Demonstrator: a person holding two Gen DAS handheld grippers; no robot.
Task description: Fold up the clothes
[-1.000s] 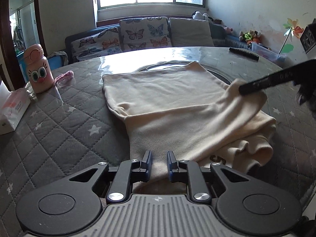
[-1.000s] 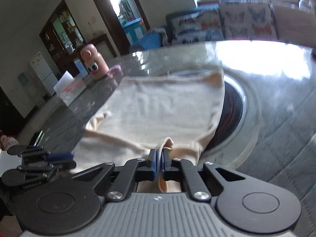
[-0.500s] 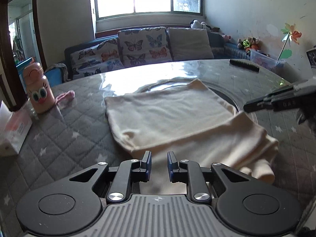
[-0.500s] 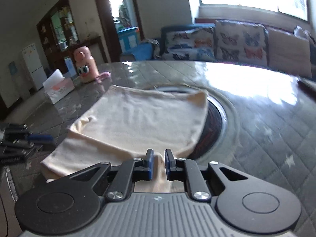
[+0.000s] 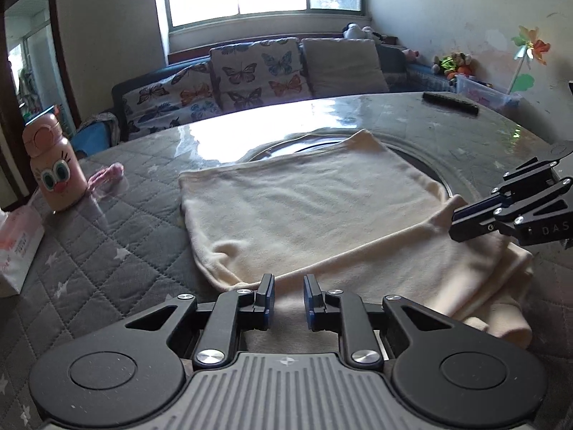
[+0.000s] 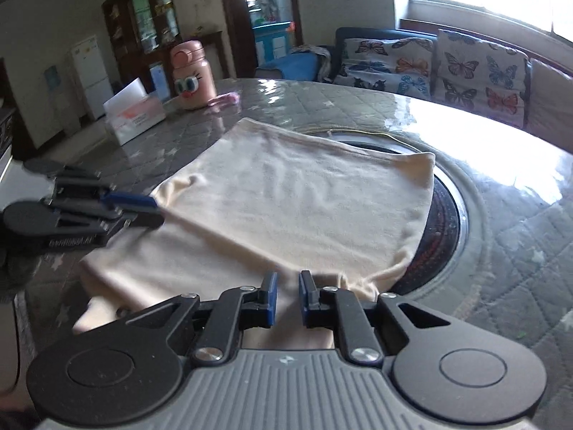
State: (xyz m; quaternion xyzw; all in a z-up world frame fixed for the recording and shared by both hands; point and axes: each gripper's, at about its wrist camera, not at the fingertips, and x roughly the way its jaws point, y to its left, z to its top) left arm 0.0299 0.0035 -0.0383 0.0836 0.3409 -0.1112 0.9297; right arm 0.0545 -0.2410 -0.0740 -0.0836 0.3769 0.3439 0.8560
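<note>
Though unclamped, garment (image 5: pixel 308 211) beneath both jaws

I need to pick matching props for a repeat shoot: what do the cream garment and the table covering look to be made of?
The cream garment looks like soft, matte knit or fleece: fuzzy nap, limp rounded folds. The table covering seems to be grey quilted fabric with stitched diamonds and white stars, probably under a clear glossy sheet, since it mirrors the window glare.
</note>
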